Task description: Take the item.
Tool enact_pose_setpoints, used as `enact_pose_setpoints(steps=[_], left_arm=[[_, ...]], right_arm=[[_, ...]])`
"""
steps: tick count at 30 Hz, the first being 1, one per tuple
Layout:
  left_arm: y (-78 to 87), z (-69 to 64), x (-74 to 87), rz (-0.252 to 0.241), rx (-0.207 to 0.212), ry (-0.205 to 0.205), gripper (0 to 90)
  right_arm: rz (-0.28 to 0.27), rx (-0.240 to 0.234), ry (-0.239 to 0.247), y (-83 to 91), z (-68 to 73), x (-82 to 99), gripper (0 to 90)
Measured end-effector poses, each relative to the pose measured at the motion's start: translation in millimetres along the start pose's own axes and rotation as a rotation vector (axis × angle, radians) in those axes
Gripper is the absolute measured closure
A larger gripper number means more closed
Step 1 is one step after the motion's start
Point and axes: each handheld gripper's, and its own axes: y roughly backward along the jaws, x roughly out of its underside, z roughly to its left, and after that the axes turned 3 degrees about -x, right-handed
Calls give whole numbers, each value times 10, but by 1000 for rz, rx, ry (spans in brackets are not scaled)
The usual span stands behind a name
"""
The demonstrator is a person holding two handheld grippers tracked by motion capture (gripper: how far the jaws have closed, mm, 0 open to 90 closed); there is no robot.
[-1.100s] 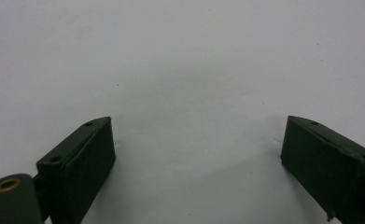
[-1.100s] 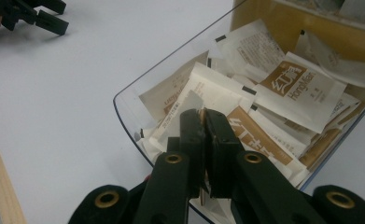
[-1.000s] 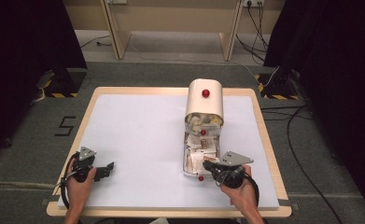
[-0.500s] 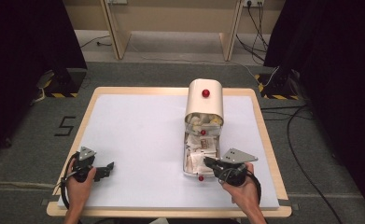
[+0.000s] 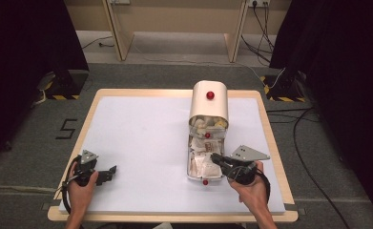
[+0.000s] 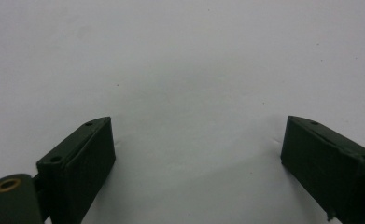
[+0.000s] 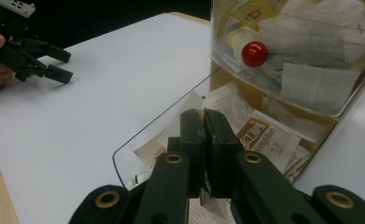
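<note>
Black jaws of the right gripper (image 7: 202,122) are pinched together on the edge of a tea-bag sachet (image 7: 200,113), just above the clear pulled-out drawer (image 5: 192,172) of sachets below the cream dispenser (image 5: 209,102). Picking looks done; lifting clear and setting down remain. Well apart, the left gripper (image 5: 108,172) rests open and empty over the white table (image 5: 141,143).

A wood-rimmed white table (image 5: 141,138) stands on grey carpet (image 5: 26,157), black curtains (image 5: 26,38) either side.
</note>
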Motion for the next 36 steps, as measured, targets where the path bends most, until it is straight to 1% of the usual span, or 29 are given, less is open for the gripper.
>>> enact_pose_setpoints(steps=[5, 11, 12, 13, 14, 16, 17, 18, 19, 21, 22, 23, 26, 28, 31, 33, 35, 36], left_arm=[[0, 0, 0, 0, 0, 0, 90], [0, 0, 0, 0, 0, 0, 90], [0, 0, 0, 0, 0, 0, 90], [0, 0, 0, 0, 0, 0, 90], [0, 0, 0, 0, 0, 0, 90], [0, 0, 0, 0, 0, 0, 90], [0, 0, 0, 0, 0, 0, 90], [0, 0, 0, 0, 0, 0, 90], [2, 2, 0, 2, 0, -3, 90], [1, 3, 0, 2, 0, -3, 90], [1, 3, 0, 2, 0, -3, 90], [1, 2, 0, 2, 0, -2, 90], [1, 3, 0, 2, 0, -2, 90], [2, 3, 0, 2, 0, -2, 90], [1, 3, 0, 2, 0, -2, 90], [1, 3, 0, 2, 0, -2, 90], [2, 3, 0, 2, 0, -3, 90], [1, 3, 0, 2, 1, -2, 90]], right_arm=[[-11, 7, -4, 15, -30, -35, 872], [-24, 32, -12, 82, -94, -80, 872], [-31, 42, -16, 114, -126, -89, 872], [-31, 42, -16, 114, -126, -89, 872], [-37, 55, -23, 154, -161, -95, 872], [-40, 59, -26, 168, -173, -97, 872], [-46, 71, -30, 210, -214, -99, 871], [-46, 71, -30, 210, -214, -99, 871], [-51, 86, -42, 257, -263, -88, 872], [-55, 101, -50, 293, -310, -79, 872], [-55, 101, -50, 293, -310, -79, 872], [-58, 121, -64, 339, -374, -64, 872], [-64, 143, -78, 389, -446, -40, 872], [-66, 149, -82, 403, -469, -33, 872], [-67, 168, -102, 445, -551, 12, 871], [-65, 172, -106, 452, -564, 18, 872], [-64, 188, -123, 473, -627, 58, 872], [-63, 192, -123, 476, -642, 68, 872]])
